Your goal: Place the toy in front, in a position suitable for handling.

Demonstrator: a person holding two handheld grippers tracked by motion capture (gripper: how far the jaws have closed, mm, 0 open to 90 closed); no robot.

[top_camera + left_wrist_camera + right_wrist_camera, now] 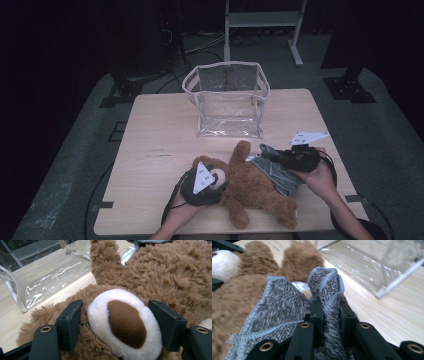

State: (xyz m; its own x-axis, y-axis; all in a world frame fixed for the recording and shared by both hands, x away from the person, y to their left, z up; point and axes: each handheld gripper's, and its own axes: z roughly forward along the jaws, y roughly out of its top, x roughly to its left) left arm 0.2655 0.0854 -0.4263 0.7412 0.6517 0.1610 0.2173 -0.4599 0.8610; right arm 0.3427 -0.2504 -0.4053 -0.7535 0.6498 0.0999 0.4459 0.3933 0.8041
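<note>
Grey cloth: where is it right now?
In the high view the grey cloth lies over the teddy bear body at the table's near right, pinched between the right gripper jaws; the clear bag stands behind.

We hold our left gripper [204,186] low at the near edge, its jaws set on either side of the teddy bear's [257,186] muzzle. Our right gripper [292,159] (wrist angled inward) pinches the grey cloth [287,312] tight.
</note>
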